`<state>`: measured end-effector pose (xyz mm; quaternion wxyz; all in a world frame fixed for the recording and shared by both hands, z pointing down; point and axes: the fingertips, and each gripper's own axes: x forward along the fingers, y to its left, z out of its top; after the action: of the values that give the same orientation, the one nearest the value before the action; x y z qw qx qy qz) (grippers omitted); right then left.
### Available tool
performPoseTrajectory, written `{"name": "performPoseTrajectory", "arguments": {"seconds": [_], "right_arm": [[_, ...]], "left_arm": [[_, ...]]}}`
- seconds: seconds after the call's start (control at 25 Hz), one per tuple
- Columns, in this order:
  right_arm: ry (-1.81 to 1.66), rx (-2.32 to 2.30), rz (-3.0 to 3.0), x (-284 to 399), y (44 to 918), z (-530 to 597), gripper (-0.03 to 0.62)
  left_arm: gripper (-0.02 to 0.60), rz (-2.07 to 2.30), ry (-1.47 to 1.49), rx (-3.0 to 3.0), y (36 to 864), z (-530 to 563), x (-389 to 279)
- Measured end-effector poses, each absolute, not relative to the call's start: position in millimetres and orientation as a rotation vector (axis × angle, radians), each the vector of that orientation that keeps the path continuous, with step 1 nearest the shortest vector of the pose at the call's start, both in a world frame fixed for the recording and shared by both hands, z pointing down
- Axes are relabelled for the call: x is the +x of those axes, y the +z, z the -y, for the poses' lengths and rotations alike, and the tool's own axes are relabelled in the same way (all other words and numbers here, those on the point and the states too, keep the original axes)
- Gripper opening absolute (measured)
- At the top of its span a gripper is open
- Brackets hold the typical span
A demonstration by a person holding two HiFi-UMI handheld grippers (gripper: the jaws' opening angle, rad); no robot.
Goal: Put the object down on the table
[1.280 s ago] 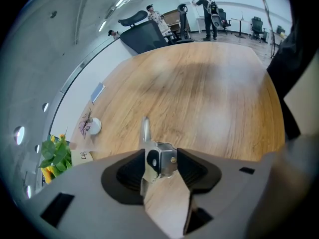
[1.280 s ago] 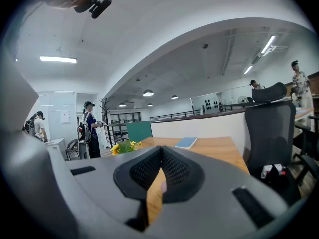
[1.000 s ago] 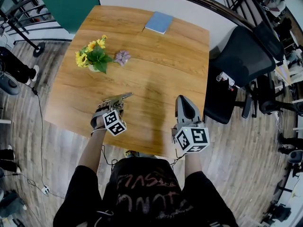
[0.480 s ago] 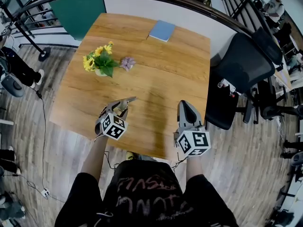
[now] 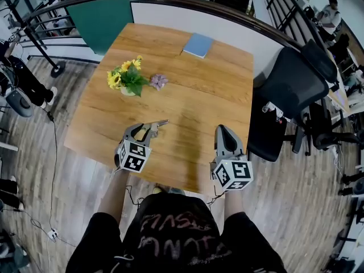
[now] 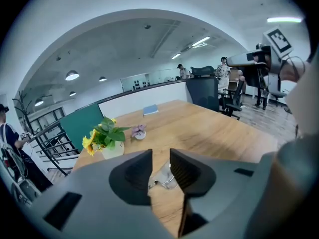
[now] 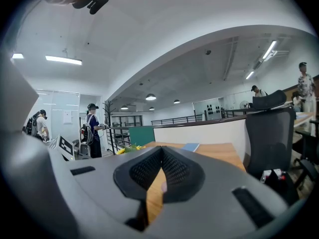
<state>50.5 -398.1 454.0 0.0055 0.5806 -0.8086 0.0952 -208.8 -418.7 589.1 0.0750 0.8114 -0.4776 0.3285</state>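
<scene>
Left gripper (image 5: pixel 149 128) is over the near-left part of the table (image 5: pixel 193 101) with its jaws closing. A small clear-and-silvery object (image 5: pixel 160 123) sits in the gap at the tips, and the left gripper view shows it low between the pads (image 6: pixel 163 176). There's daylight on both sides up top, so I can't confirm the pads are biting on it. I also can't tell whether it rests on the wood or hangs just above. From the head view its long axis looks roughly in line with the jaws, poking out past the tips, away from the person and a bit to the right. The left gripper is clearly the nearer tool, so any set-down is its job, and bare wood lies right under and ahead of it. Right gripper (image 5: pixel 223 128) is parked well apart near the table's near-right edge, clenched tip to tip with nothing in it (image 7: pixel 160 156). Clutter is all further back: a pot of yellow flowers (image 5: pixel 126 79), a small purple flower (image 5: pixel 158 81) just beside it, and a blue book (image 5: pixel 198 45) at the far edge. An office chair (image 5: pixel 296 75) stands off the right side. Nothing stands in the drop zone.
</scene>
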Motion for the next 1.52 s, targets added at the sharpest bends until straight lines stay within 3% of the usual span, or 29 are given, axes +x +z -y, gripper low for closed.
{"name": "performPoseTrajectory", "arguments": {"seconds": [0.56,1.52], "right_arm": [[0.264,1.800,2.557,33.4,444.6,381.6,0.005],[0.234,1.836,2.563,41.1,428.7,352.0,0.005]], "left_arm": [[0.025,1.643,0.683,2.472,496.5,394.1,-231.6],[0.012,1.881,0.353,2.511,406.5,352.8,-274.3]]}}
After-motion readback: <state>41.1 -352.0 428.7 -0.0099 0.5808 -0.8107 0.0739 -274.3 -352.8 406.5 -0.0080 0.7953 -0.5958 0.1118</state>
